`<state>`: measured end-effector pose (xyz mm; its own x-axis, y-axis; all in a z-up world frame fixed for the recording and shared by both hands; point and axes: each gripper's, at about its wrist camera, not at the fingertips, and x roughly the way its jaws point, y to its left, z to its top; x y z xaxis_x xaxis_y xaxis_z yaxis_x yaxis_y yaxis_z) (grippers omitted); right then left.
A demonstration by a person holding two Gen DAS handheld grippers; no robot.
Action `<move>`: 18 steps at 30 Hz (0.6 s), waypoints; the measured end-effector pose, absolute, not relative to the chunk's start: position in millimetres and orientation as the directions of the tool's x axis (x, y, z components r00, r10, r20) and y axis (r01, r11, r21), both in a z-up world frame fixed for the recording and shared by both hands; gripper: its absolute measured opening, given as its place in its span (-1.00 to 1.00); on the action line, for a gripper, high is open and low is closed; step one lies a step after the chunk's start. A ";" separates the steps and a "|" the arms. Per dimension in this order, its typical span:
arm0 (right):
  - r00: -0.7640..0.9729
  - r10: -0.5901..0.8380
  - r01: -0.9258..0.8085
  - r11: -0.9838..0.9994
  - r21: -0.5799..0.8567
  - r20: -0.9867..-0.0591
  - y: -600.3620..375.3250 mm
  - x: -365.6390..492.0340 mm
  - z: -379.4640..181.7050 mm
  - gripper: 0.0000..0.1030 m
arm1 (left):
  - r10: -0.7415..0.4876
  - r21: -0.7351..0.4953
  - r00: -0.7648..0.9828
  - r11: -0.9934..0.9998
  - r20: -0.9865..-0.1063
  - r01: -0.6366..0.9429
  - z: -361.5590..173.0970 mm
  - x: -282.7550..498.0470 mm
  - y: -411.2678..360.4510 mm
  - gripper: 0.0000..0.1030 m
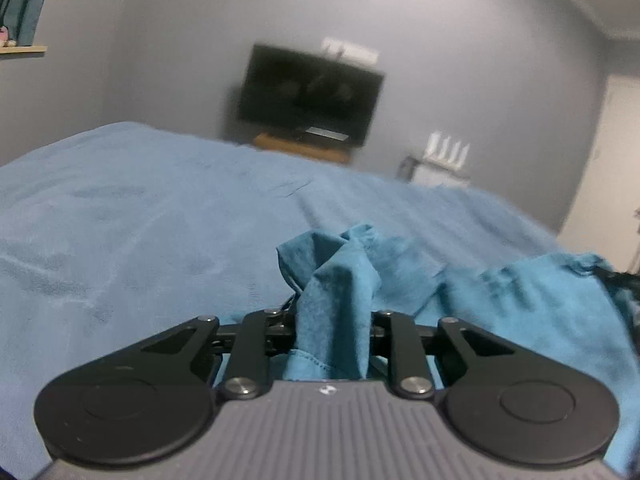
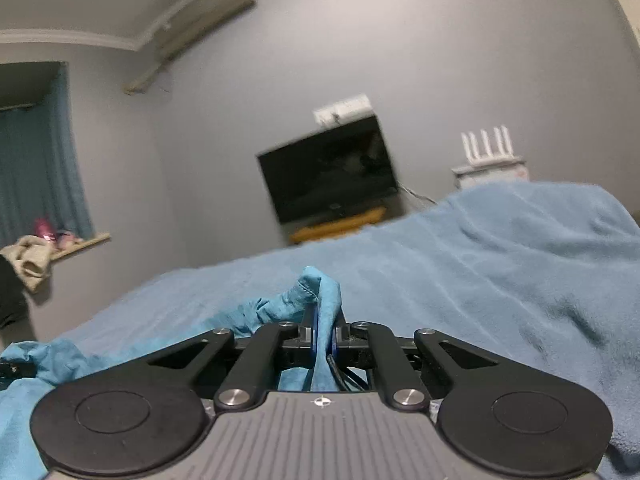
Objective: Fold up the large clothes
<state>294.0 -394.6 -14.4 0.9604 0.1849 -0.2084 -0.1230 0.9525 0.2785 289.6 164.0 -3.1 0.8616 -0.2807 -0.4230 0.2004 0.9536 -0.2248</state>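
A teal-blue garment (image 1: 520,300) hangs between my two grippers above a bed. My left gripper (image 1: 332,320) is shut on a bunched edge of the garment, which rises in a fold above the jaws. The cloth stretches away to the right, where the other gripper's dark tip (image 1: 616,278) shows. In the right wrist view my right gripper (image 2: 324,332) is shut on another edge of the garment (image 2: 316,292). The cloth trails off to the left and down (image 2: 48,360). Both sets of fingertips are hidden by cloth.
A bed with a light blue fleece blanket (image 1: 160,220) (image 2: 500,264) lies under both grippers. Beyond it stands a dark TV (image 1: 312,94) (image 2: 328,168) on a wooden stand against a grey wall. A white router (image 2: 486,148) sits at the right. A window ledge with clothes (image 2: 36,256) is at the left.
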 end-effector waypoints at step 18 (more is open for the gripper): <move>0.917 0.034 0.055 0.976 0.210 -0.397 -373.0 324.6 -71.4 0.11 | 0.003 -0.042 0.853 0.999 -0.522 -0.029 -30.1 273.7 161.5 0.63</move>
<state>324.6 -373.0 -71.4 0.9172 0.0335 -0.3971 0.0554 0.9761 0.2104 273.7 161.5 -30.1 0.8528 0.0028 -0.5223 -0.0292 0.9987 -0.0423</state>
